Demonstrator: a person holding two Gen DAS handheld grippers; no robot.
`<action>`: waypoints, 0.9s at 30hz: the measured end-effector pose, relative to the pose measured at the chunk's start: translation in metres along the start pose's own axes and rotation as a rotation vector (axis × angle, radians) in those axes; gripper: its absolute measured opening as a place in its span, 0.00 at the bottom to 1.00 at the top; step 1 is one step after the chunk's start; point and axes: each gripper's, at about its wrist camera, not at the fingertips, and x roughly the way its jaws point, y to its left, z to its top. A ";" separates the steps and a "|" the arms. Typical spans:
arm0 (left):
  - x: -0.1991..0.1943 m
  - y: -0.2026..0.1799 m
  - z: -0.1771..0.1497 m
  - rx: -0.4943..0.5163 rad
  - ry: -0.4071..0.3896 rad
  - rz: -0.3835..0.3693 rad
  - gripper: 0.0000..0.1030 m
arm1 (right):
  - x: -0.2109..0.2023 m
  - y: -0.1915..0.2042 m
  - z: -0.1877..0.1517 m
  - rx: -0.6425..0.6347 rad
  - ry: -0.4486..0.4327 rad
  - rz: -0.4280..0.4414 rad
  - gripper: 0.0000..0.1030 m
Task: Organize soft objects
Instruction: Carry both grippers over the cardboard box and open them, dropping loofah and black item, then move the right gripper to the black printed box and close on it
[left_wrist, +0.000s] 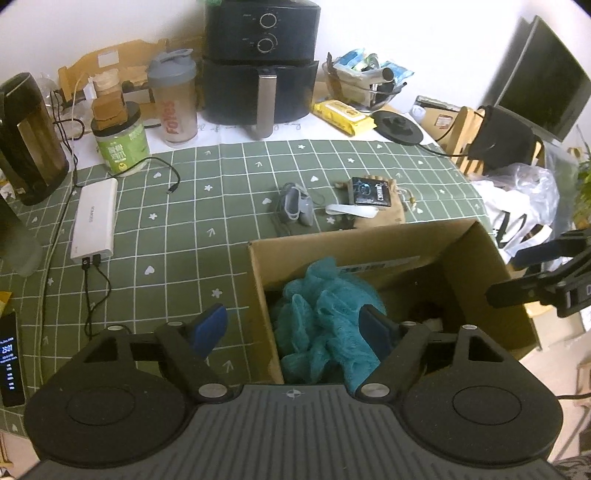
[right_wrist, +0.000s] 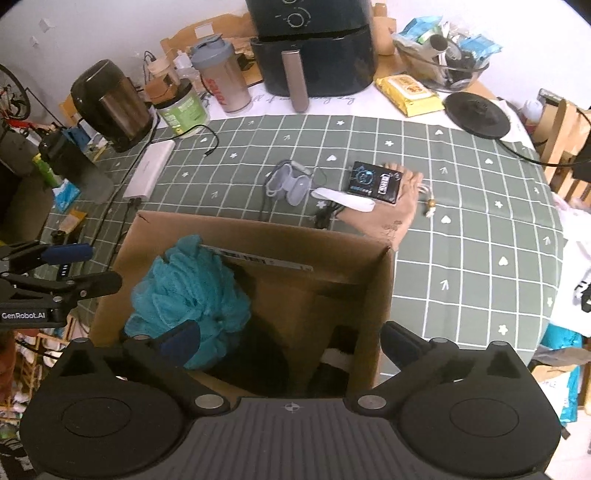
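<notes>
A teal mesh bath sponge lies loose in the left part of an open cardboard box on the green checked tablecloth. My left gripper is open above the box's left wall, one finger outside it and the other against the sponge. My right gripper is open wide over the box, its left finger beside the sponge and its right finger outside the right wall. Dark items and a white-edged one lie at the box bottom. Beyond the box lie a grey pouch and a tan cloth bag.
A black packet and a white strip rest on the tan bag. At the back stand an air fryer, a shaker bottle, a green jar and a kettle. A white power bank with cables lies left.
</notes>
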 end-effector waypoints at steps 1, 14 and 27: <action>0.000 0.000 -0.001 0.005 -0.005 0.004 0.79 | 0.000 0.000 -0.001 0.002 -0.006 -0.006 1.00; 0.005 0.003 0.008 0.036 0.021 0.059 0.86 | -0.003 -0.010 -0.009 -0.020 -0.046 -0.122 1.00; 0.013 -0.009 0.029 0.124 0.023 0.100 0.86 | 0.000 -0.021 -0.007 -0.034 -0.104 -0.219 1.00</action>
